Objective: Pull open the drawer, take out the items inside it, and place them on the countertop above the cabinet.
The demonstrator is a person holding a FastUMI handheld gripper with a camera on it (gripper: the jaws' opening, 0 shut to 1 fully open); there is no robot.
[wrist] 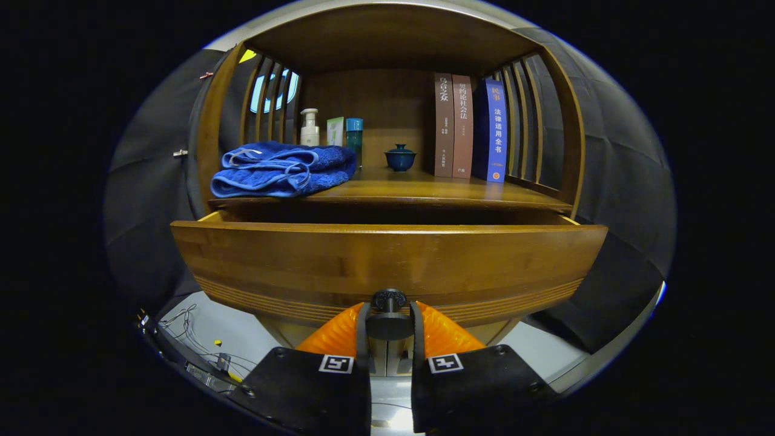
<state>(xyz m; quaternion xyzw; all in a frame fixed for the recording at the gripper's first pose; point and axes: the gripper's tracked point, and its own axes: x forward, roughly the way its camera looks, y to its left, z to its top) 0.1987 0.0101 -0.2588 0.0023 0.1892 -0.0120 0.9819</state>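
Countertop holds one towel, three books; gripper clamps the drawer knob.

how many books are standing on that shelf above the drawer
3. All stand upright in a row toward the shelf's right end: the left brown book, the middle brown book touching it, then the blue book nearest the slatted side. None looks hidden.

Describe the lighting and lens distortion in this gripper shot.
Gripper view: fisheye bows the drawer front into a curve; light falls evenly on the folded blue towel and books; the drawer's inside sits in shadow; gripper closed on the knob, sharp.
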